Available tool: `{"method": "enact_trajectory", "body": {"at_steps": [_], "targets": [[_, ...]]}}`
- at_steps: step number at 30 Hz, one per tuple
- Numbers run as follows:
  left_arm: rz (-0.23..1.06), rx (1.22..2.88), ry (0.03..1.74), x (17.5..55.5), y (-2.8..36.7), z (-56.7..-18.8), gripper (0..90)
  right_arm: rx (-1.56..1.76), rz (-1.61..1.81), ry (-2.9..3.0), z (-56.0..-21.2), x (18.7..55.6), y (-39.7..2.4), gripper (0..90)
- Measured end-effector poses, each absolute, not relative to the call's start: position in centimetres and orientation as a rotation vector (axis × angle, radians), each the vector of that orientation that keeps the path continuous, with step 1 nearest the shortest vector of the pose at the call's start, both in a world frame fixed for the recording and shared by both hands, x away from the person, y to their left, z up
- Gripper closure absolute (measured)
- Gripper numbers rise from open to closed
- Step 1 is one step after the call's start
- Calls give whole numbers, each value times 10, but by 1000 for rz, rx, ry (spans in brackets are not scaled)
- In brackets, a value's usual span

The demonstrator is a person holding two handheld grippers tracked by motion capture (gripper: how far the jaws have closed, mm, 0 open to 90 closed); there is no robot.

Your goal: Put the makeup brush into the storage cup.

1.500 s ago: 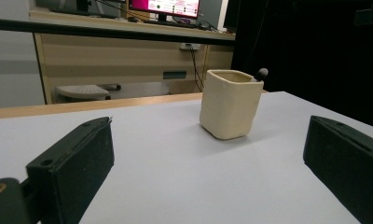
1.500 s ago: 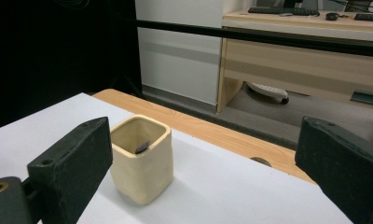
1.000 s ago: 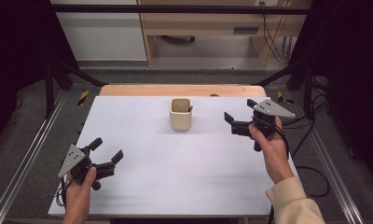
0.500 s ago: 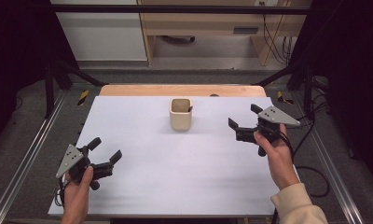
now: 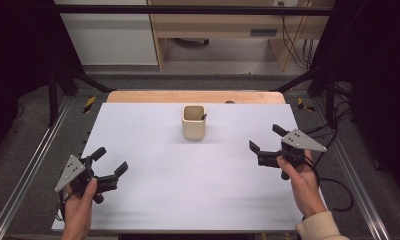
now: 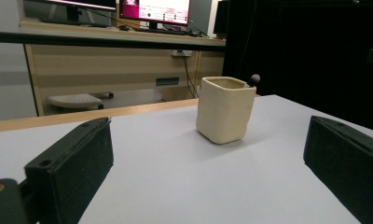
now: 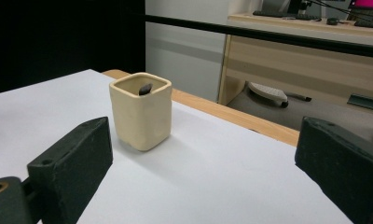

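While both grippers sit low over the white table (image 5: pixel 188 190), we see the cream square cup (image 5: pixel 193 122) standing upright well ahead of them, near the table's far edge. Our left gripper (image 5: pixel 109 164) is at the near left corner, its jaws spread wide with nothing between them. From there the cup lies ahead and off to the right, well apart; in the left gripper view the cup (image 6: pixel 225 109) stands between the two jaws, a little right of centre. Our right gripper (image 5: pixel 264 141) is held at the right side of the table, its jaws also wide apart and empty. The cup lies ahead of it and to the left, again well apart; in the right gripper view the cup (image 7: pixel 141 110) sits just above the left jaw. A small dark rounded tip (image 7: pixel 145 88) pokes up at the cup's rim, what it belongs to we cannot tell.
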State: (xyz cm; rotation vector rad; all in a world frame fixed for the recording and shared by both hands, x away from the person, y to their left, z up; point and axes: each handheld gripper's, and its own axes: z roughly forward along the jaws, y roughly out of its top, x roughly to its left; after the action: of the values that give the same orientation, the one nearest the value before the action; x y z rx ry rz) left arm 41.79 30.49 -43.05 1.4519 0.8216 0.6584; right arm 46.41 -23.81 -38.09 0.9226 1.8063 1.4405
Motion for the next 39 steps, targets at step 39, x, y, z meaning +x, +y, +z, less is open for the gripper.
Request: {"method": "enact_trajectory", "body": {"at_steps": [39], "targets": [[652, 1482, 766, 412, 315, -428, 7, 921, 1456, 1810, -426, 431, -255, 45]]}}
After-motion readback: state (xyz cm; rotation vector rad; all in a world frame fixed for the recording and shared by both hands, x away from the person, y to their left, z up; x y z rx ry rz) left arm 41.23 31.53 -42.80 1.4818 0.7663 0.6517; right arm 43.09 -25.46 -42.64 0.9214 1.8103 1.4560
